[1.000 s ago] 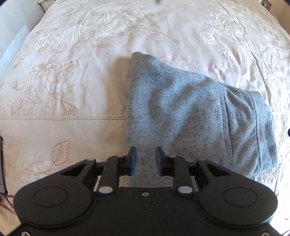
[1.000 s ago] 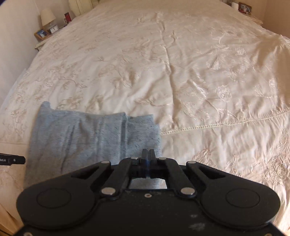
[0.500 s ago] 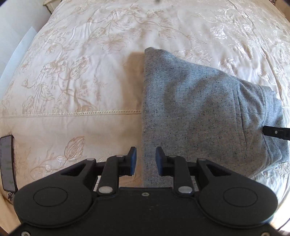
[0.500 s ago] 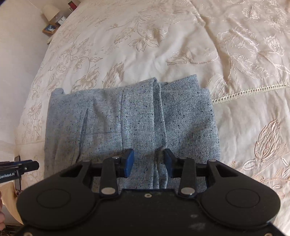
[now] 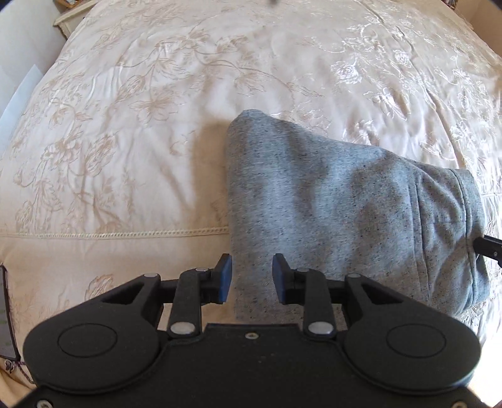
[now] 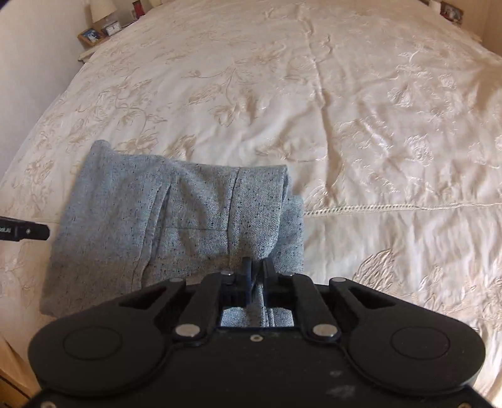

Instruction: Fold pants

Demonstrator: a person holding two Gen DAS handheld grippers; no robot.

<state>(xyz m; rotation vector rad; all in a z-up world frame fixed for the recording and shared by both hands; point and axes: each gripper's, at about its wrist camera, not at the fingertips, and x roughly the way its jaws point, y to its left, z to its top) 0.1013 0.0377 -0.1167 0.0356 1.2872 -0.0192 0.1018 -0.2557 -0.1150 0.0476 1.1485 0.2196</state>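
The grey speckled pants lie folded on the cream bedspread. My left gripper is open, its blue pads on either side of the pants' near left edge, holding nothing. In the right wrist view the pants show their waistband end lifted a little. My right gripper is shut on the near edge of the pants at that end. The right gripper's tip shows at the far right of the left wrist view, against the pants. The left gripper's tip shows at the left edge of the right wrist view.
The embroidered bedspread stretches far ahead and to the right. A bedside table with a lamp and framed photos stands at the far left corner. A dark flat object lies at the bed's near left edge.
My right gripper was open over the pants half a second ago and has shut on their near edge, raising that end. My left gripper stays open by the left edge, shifted slightly.
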